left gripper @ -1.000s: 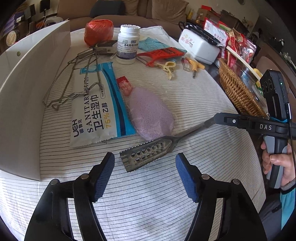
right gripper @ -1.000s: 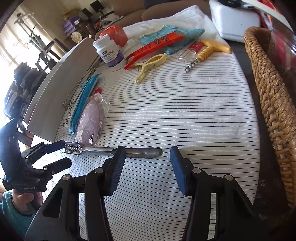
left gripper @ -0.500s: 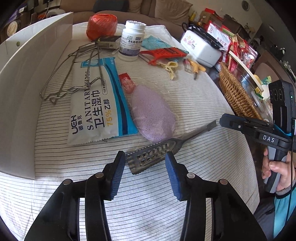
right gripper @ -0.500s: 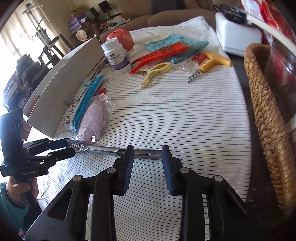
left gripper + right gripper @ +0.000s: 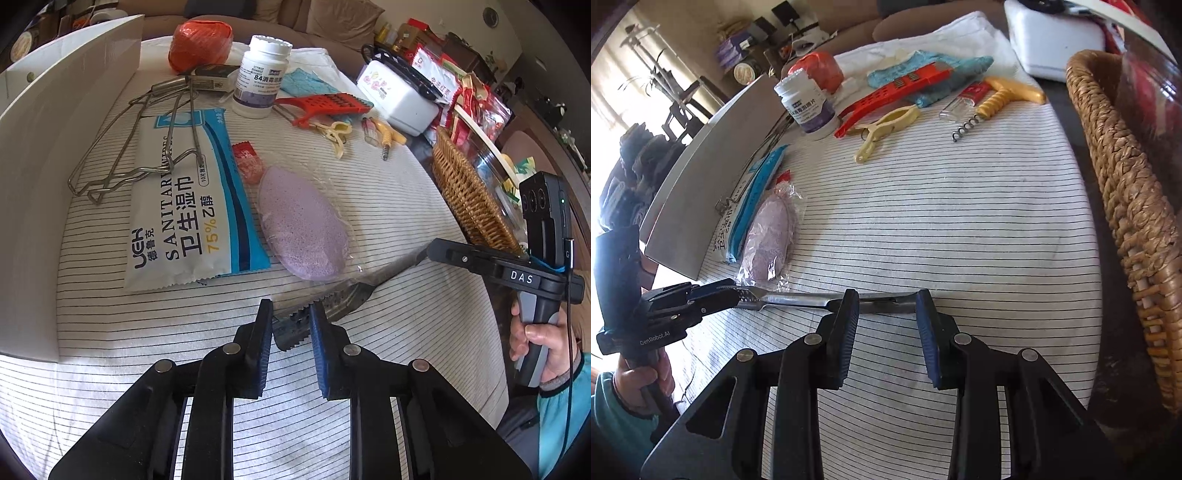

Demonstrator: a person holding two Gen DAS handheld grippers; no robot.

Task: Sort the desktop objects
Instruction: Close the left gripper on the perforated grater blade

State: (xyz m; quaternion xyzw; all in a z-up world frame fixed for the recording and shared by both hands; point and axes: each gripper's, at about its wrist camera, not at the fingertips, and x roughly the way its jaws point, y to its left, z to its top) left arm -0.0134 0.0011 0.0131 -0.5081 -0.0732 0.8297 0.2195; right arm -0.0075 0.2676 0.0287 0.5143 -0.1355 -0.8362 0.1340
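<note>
My left fingers (image 5: 264,332) are closing on the toothed head of a metal scaler (image 5: 334,297), which lies on the striped cloth (image 5: 388,206) below a bagged purple sponge (image 5: 303,232). From my right wrist, the right gripper (image 5: 886,314) is opening slightly, its blue pads either side of the scaler's handle (image 5: 882,297) without pressing it.

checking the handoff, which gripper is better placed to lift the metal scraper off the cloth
Left. The left gripper is closing on the metal scraper with its toothed head between the pads, while the right gripper is opening, its pads straddling the handle end.
</note>
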